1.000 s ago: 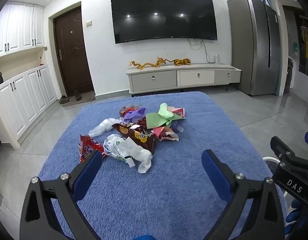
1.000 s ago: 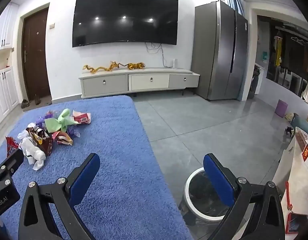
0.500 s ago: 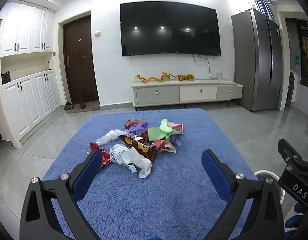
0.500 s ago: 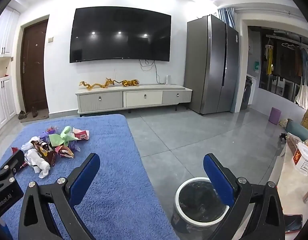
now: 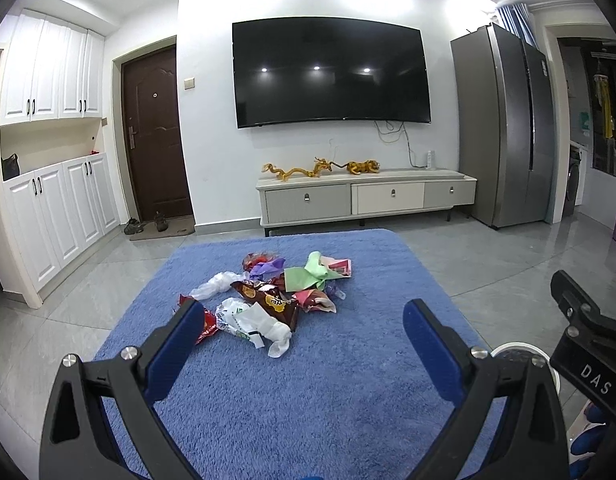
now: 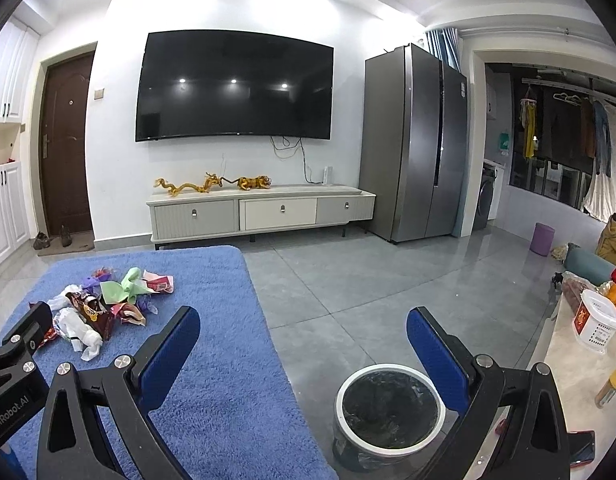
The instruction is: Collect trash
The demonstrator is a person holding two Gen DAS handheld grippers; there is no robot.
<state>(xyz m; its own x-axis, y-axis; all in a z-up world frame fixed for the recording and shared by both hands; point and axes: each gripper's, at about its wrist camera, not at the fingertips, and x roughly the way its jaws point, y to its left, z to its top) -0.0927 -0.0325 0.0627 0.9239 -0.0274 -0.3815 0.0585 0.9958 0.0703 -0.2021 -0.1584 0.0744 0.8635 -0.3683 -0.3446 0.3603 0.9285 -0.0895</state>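
Note:
A heap of trash lies on the blue rug: snack wrappers, white plastic bags, green and purple paper. The right wrist view shows the same trash heap at the left. My left gripper is open and empty, held above the rug short of the heap. My right gripper is open and empty, over the floor beside the rug. A white-rimmed bin lined with a black bag stands on the tiles just below the right finger. The bin rim peeks out at the lower right of the left wrist view.
Beyond the rug stand a low TV cabinet under a wall TV, a grey fridge and white cupboards. A table edge with a container and oranges is at the right. A seated person is far right.
Both grippers have risen and tilted upward, so the trash heap and bin sit lower and farther in view. The jaws have stayed open.

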